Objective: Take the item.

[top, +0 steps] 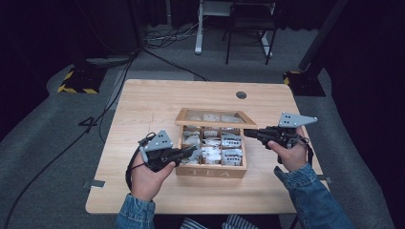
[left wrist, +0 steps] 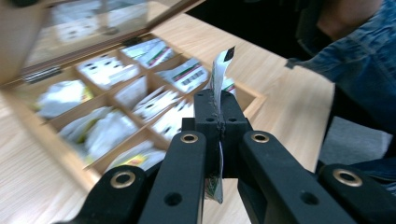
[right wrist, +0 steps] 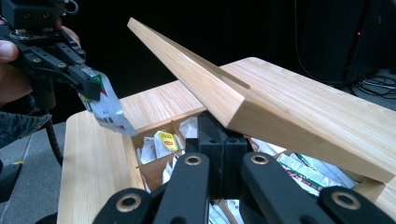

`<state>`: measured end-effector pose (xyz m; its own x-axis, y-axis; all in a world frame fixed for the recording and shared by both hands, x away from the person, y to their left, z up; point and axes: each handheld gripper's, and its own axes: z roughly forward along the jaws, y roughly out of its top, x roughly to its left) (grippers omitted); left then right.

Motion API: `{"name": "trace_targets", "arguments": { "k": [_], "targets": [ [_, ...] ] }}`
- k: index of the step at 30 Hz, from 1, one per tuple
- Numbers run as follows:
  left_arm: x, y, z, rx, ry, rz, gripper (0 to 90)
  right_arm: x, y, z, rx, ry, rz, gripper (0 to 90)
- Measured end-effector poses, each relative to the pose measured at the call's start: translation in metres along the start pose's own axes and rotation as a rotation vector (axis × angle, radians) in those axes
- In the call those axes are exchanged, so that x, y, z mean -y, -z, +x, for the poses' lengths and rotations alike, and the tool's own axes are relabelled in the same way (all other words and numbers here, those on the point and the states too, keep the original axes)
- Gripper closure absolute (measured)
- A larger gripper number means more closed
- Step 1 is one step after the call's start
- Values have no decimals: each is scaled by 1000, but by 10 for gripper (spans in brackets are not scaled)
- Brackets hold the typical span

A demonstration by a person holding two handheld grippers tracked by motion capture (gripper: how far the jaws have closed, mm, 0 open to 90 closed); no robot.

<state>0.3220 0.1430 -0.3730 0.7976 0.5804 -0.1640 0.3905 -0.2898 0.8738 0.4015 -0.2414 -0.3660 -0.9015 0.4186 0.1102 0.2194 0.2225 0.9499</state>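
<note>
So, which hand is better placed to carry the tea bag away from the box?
Left. The left gripper is shut on the tea bag, lifted beside the box. The right gripper sits with shut jaws under the raised lid, seemingly propping it open.

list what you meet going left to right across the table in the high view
left hand → left gripper pinching a tea bag packet → wooden tea box → right gripper → right hand
</note>
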Motion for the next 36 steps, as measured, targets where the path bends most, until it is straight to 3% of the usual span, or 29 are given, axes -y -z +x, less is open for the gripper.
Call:
{"name": "trace_targets", "arguments": {
  "k": [11,17,21,27,31,36],
  "targets": [
    [17,27,16,-122,34,-5,895,0,0,0,-1,-2,-1,900],
    [29,36,30,-199,85,-20,892,0,-1,0,-3,-4,0,900],
    [39,36,41,-246,121,4,893,1,-1,0,-3,-4,1,900],
    [52,37,55,-263,170,38,893,1,-1,0,-5,-6,-1,900],
    [66,39,65,-323,199,70,893,1,-1,0,-4,-4,0,900],
    [81,36,76,-329,256,104,893,1,-1,0,-4,-4,0,900]
  ]
}}
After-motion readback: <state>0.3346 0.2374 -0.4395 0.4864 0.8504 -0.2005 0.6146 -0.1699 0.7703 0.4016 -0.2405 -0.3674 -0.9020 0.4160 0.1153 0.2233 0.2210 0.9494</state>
